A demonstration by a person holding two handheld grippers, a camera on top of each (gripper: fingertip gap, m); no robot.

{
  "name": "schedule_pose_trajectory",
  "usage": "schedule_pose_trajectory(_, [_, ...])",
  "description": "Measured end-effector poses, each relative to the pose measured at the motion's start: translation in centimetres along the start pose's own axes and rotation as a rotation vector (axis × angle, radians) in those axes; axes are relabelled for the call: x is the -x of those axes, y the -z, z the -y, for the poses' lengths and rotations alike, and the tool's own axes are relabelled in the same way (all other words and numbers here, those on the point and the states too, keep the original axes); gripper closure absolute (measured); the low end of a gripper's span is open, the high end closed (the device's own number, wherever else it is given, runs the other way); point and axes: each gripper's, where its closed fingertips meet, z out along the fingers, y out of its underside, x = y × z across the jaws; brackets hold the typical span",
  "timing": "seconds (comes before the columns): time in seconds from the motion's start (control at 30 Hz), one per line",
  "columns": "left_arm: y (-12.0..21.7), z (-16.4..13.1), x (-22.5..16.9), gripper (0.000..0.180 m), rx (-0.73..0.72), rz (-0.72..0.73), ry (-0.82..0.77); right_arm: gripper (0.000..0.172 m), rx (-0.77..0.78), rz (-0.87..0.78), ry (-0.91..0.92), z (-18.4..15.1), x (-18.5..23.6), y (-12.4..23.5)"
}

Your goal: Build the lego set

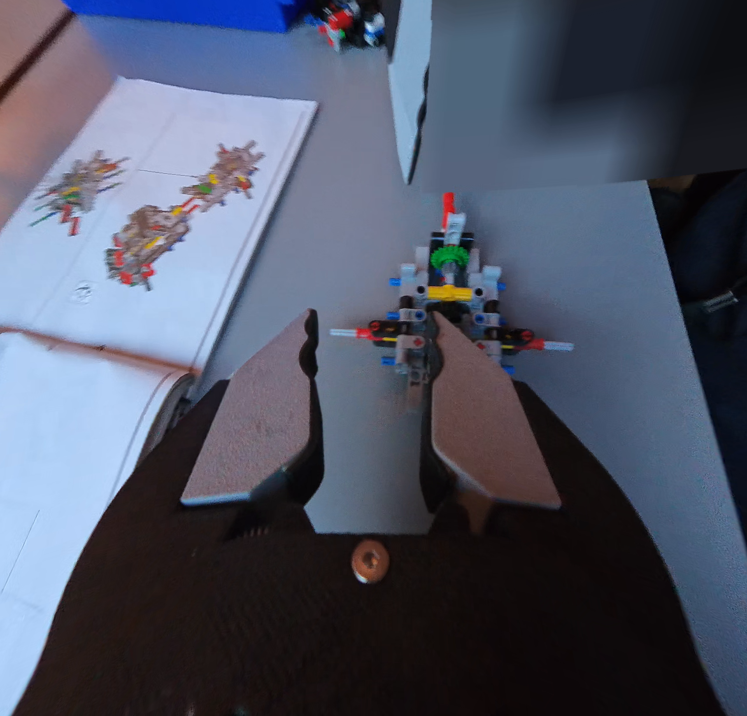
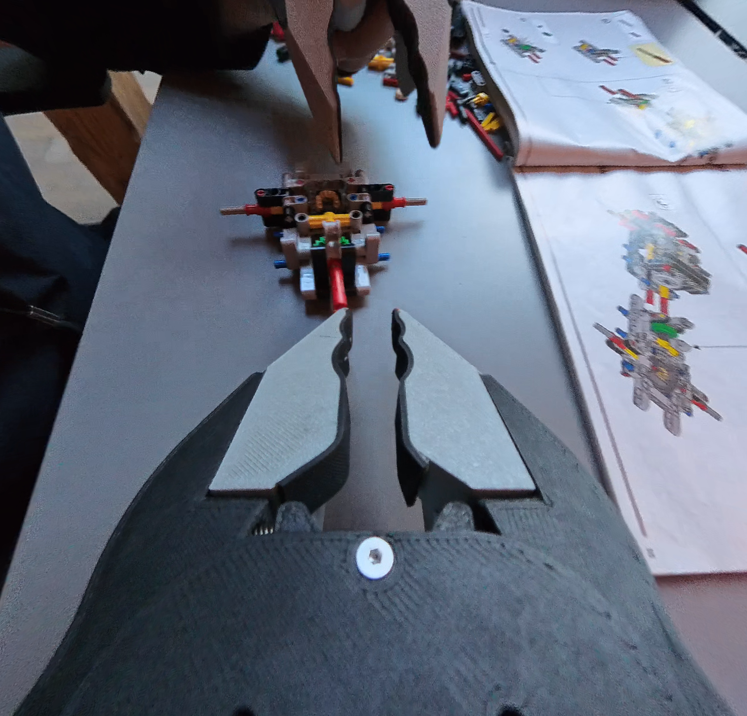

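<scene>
Left tool (image 1: 374, 321): fingers wide apart, nothing held – one tip at the near end of the brick model (image 1: 446, 300).
Right tool (image 2: 372, 312): fingers apart, bare, low over the table (image 2: 182, 333).
Model: on the table between both tools, beside the open booklet (image 2: 646, 333).

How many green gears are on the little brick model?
1: a green gear sits upright in the middle of the brick model, behind the yellow piece. Others may be hidden inside.

Grey table (image 2: 202, 373) w/ brick model (image 2: 327, 228), booklet (image 2: 667, 373).
</scene>
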Motion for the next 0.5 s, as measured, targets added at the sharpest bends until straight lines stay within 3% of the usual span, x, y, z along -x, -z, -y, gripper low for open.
schedule_pose_trajectory(0.23, [1.5, 1.5, 2.8, 0.144, -0.187, 0.101, 0.162, 0.153, -0.132, -0.006, -0.133, 1.1, -2.5, 1.8])
schedule_pose_trajectory(0.5, [2.1, 0.6, 4.4, 0.153, -0.202, 0.128, 0.285, 0.153, -0.277, 0.027, -0.233, 2.2, -4.0, 3.9])
